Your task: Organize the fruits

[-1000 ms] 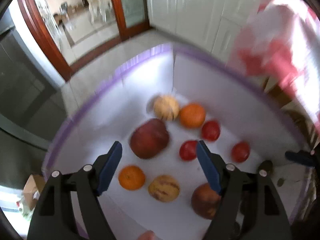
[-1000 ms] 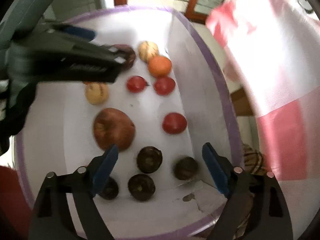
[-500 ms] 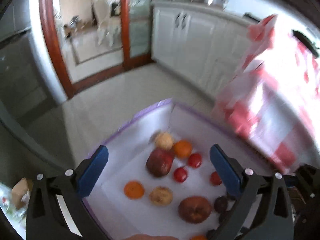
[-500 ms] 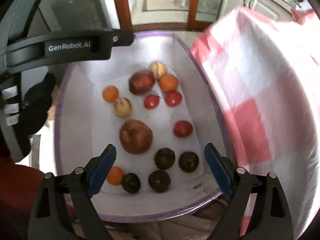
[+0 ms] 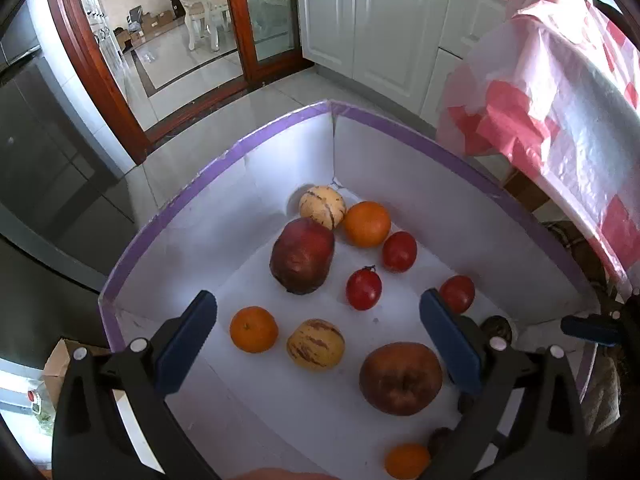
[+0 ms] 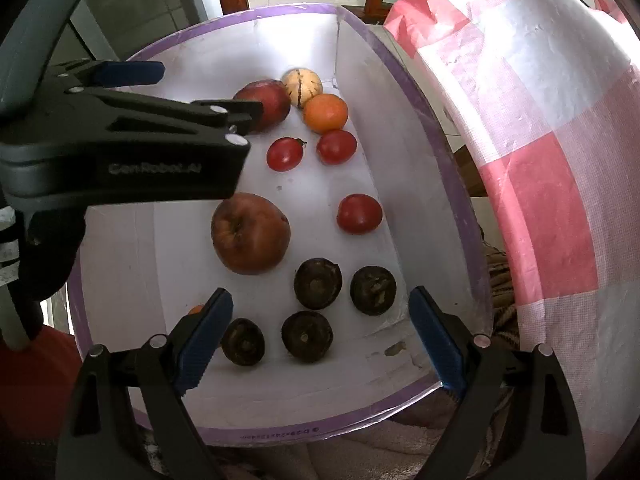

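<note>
Both grippers hang above a white, purple-rimmed cardboard box [image 6: 420, 104], pointing down into it. The right gripper [image 6: 320, 336] has its blue pads spread wide with nothing between them. The left gripper [image 5: 318, 340] is likewise spread wide and empty, clear of the fruit below.

Nearest the right gripper, at the near right of the box floor, lie four dark brown round fruits [image 6: 318, 283], close together in two rows. To their left, a small orange fruit [image 6: 196, 309] shows only partly behind the right gripper's left pad. Just beyond the dark fruits sits a large brownish-red apple [image 6: 250, 233], with a red tomato [image 6: 359, 213] well apart to its right.

In the left wrist view, a small orange [image 5: 253, 329] and a pale striped yellow round fruit [image 5: 315, 344] rest side by side left of that apple.

Farther in are two more red tomatoes [image 6: 285, 154] near each other. At the far corner cluster a dark red apple [image 5: 302, 255], a second orange [image 5: 367, 224] and a second pale striped fruit [image 5: 322, 207], the last two touching.

A pink-and-white checked plastic sheet [image 6: 540, 160] hangs right of the box.
</note>
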A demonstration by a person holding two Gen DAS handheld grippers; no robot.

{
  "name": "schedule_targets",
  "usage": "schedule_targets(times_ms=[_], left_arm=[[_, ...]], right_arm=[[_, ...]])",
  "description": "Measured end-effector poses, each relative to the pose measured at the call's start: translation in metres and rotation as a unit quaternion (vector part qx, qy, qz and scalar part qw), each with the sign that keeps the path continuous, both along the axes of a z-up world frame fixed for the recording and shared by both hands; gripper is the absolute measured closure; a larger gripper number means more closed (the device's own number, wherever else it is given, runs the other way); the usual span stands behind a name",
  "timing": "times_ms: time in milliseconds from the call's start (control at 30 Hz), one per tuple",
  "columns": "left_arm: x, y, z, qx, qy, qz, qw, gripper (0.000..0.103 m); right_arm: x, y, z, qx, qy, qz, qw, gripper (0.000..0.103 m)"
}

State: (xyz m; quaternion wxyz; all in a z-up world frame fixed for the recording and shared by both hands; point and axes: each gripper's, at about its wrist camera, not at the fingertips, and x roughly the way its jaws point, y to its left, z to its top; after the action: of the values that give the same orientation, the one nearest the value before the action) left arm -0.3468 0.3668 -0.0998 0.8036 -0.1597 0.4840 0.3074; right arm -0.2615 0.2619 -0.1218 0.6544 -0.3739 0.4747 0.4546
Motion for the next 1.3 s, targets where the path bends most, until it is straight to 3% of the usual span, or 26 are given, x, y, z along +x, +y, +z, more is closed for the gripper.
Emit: schedule_targets(times_ms=[1300], left_arm=[[0.007,-0.001,-0.012,-0.017,0.015,-0.002,0.9997,0.001]], right_arm=[[0.007,0.006,-0.015,-0.009,0.010,-0.011,1.000,0.016]])
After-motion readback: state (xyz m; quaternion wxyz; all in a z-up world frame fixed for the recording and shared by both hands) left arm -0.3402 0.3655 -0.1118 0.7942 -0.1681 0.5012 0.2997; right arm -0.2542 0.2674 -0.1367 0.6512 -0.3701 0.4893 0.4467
